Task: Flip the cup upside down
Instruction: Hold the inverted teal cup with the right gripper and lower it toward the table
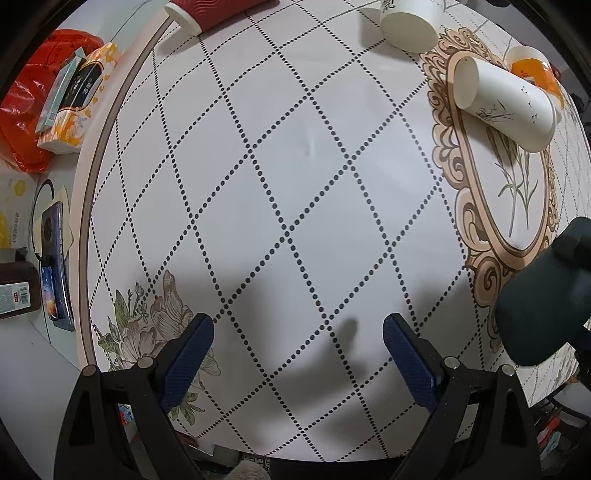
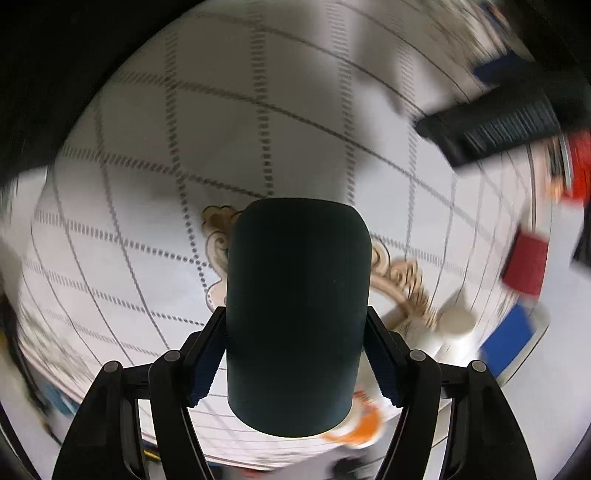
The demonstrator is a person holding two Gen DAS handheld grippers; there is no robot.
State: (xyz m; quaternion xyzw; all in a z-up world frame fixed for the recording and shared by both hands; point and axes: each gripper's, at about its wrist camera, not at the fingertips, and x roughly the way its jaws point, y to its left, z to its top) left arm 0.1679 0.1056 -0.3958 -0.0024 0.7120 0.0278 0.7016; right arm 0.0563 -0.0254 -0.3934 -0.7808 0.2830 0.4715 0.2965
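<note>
My right gripper (image 2: 295, 354) is shut on a dark teal cup (image 2: 297, 314) and holds it in the air above the patterned table (image 2: 147, 184); the background is motion-blurred. The same cup (image 1: 543, 299) shows at the right edge of the left wrist view, above the table's ornate frame print. My left gripper (image 1: 298, 350) is open and empty, hovering over the near part of the table (image 1: 295, 166).
White paper cups lie on their sides at the far right (image 1: 506, 103) and far centre (image 1: 410, 27). An orange-print cup (image 1: 532, 68) and a red ribbed cup (image 1: 207, 13) sit at the far edge. Boxes and a red bag (image 1: 33, 110) lie off the table's left.
</note>
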